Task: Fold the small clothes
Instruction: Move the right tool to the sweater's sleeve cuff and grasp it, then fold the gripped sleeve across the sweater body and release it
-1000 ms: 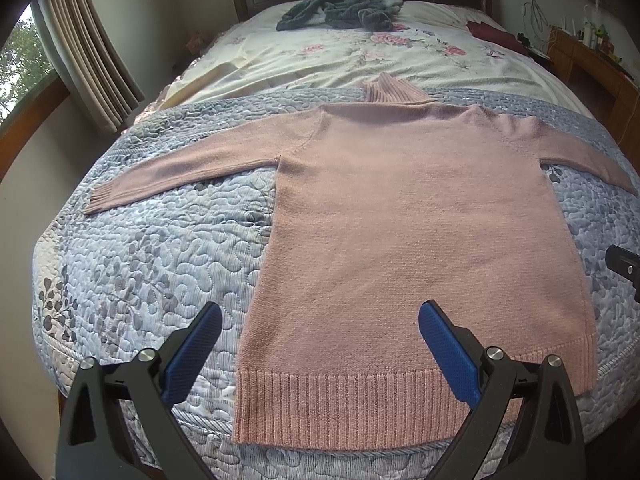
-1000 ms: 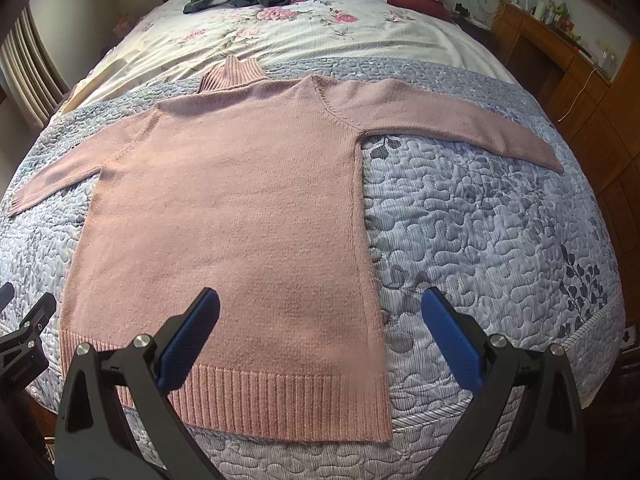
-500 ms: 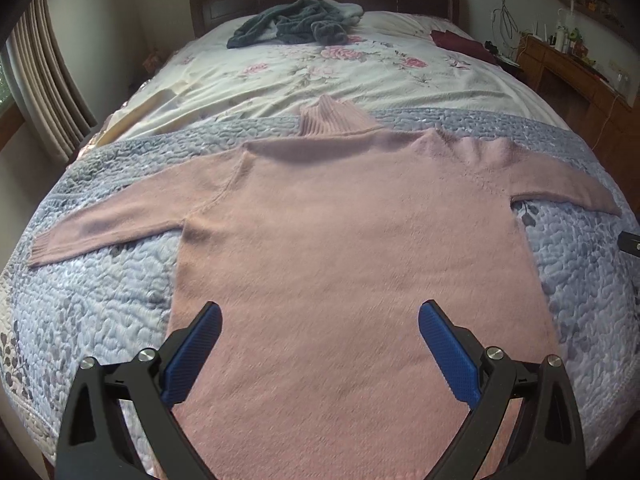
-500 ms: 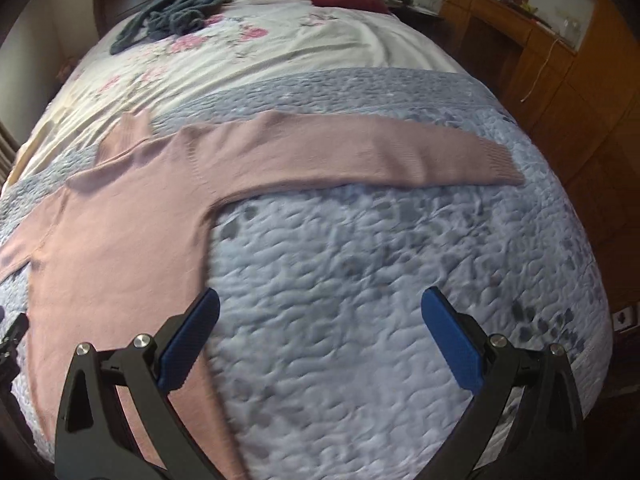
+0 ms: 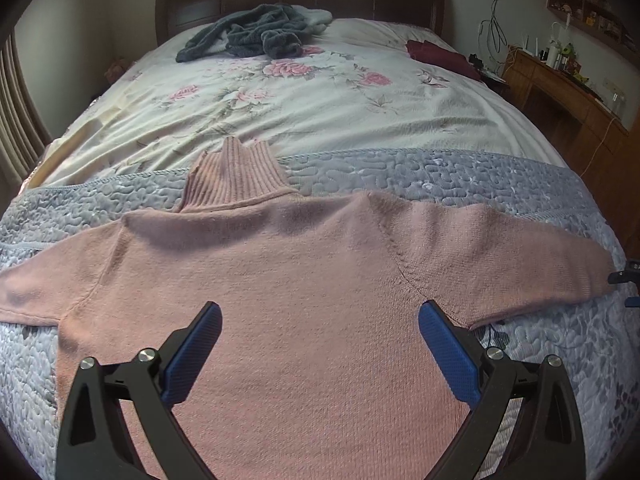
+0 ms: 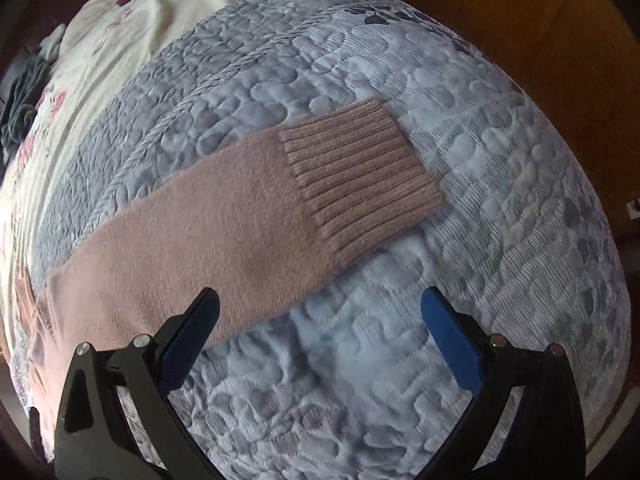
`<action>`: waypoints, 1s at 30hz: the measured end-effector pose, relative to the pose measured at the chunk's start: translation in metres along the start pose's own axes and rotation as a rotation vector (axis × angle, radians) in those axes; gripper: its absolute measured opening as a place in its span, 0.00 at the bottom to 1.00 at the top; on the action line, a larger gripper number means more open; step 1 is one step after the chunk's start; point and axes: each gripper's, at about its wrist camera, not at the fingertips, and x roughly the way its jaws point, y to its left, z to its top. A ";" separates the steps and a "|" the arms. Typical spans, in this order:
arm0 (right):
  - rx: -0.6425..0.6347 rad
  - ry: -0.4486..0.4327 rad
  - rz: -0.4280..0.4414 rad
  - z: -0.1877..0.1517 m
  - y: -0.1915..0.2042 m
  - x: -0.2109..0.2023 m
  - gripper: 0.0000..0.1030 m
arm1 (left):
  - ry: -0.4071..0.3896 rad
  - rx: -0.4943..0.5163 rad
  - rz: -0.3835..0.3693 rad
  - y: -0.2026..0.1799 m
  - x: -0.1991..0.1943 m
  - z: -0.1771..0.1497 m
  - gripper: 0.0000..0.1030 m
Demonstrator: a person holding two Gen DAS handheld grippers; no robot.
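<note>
Bedroom, grey quilted bedspread [image 5: 460, 172] across the near half of the bed, floral sheet beyond. Pink knitted turtleneck sweater [image 5: 304, 280] lies flat on the quilt, both sleeves spread out, collar pointing far. No fold made yet, whole task left. My left gripper [image 5: 320, 344] hovers over the chest, fingers spread, empty. My right gripper [image 6: 320, 328] hovers near the ribbed right cuff [image 6: 360, 172], fingers released, empty. Sleeve fold probably first.
</note>
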 end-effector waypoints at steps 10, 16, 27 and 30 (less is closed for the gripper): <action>0.044 0.008 0.065 0.014 -0.020 0.021 0.76 | 0.008 0.038 0.025 -0.006 0.010 -0.006 0.96; 0.045 -0.019 0.178 0.028 -0.024 0.016 0.12 | 0.014 0.039 0.043 0.009 0.010 -0.006 0.96; -0.279 -0.111 0.309 -0.021 0.088 -0.035 0.09 | 0.058 -0.052 0.058 0.067 0.009 -0.014 0.96; -0.357 -0.097 0.379 -0.042 0.136 -0.041 0.09 | 0.064 -0.061 0.057 0.080 0.007 -0.018 0.96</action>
